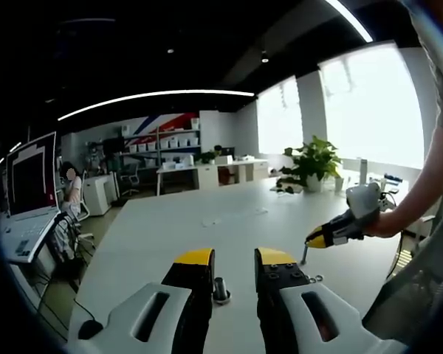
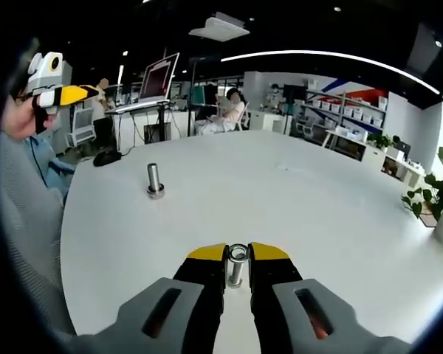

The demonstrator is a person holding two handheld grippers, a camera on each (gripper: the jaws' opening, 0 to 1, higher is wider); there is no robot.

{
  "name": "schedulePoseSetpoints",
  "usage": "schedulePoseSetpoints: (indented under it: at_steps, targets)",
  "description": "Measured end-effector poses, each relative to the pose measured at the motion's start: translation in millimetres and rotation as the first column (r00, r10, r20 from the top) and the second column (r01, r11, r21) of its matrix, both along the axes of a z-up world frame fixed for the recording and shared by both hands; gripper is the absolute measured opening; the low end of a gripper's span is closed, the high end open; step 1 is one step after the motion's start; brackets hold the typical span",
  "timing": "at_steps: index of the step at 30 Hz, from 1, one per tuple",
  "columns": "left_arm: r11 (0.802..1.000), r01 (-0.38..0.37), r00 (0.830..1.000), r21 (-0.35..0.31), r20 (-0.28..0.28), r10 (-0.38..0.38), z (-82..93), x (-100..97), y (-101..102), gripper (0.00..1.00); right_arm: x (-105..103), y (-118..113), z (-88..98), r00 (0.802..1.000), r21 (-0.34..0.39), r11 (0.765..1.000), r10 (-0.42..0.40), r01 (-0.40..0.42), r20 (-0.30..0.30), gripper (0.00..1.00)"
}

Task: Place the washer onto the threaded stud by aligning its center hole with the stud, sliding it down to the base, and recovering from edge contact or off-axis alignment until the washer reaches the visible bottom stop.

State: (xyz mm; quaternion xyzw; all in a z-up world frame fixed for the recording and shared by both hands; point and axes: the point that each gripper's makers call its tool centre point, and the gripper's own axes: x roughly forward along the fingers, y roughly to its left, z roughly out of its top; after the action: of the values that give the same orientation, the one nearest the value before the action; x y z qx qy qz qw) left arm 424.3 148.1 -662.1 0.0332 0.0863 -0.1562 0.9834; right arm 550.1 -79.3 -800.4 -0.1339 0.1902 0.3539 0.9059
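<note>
- Tongs of the right hand [image 2: 238, 254] are closed on a washer [image 2: 238, 253], which stands on edge between the yellow tips, its centre hole facing the camera.
- Directly under the washer, in the right gripper view, a short stud [image 2: 235, 276] stands on the white table [image 2: 317, 214]; whether the washer touches its top I cannot tell.
- Beyond that stud and off to its left, well apart, a second threaded stud [image 2: 155, 179] stands upright on a round base on the table.
- Left tongs [image 1: 234, 259] are parted, nothing held, and hover low over the table [image 1: 177, 228]; a short upright stud [image 1: 221, 289] sits between the two jaws near their roots, touching neither as far as can be seen.
- From the left gripper view, the right tongs [image 1: 315, 239] reach in from the right of that stud, carried by a person's hand [image 1: 380, 223], tips just above a thin upright stud [image 1: 304, 254].
- Far past the studs, a potted plant [image 1: 312, 164] stands at the table's back edge.
- Left of the table, a laptop [image 1: 29, 188] sits open on a separate stand.
</note>
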Motion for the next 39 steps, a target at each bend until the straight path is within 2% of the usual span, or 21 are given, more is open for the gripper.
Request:
schedulePoseSetpoints:
  at_steps: [18,30,39]
  targets:
    - [1.000,-0.008,1.000,-0.003,0.002,0.008,1.2,0.1,3,0.20,-1,-3,-10.8,0.999,-0.014,1.000,-0.012,0.012,-0.037,0.13]
    - [1.000,-0.005,1.000,-0.006,0.000,0.005,0.9,0.0,2,0.20,-2,-4,-8.9,0.999,0.006,1.000,-0.024,0.025,-0.041,0.15]
    - [1.000,-0.008,1.000,-0.007,0.003,0.008,1.0,0.4,3,0.20,-15,-6,-9.9,0.999,0.020,0.999,-0.026,0.026,-0.045,0.18]
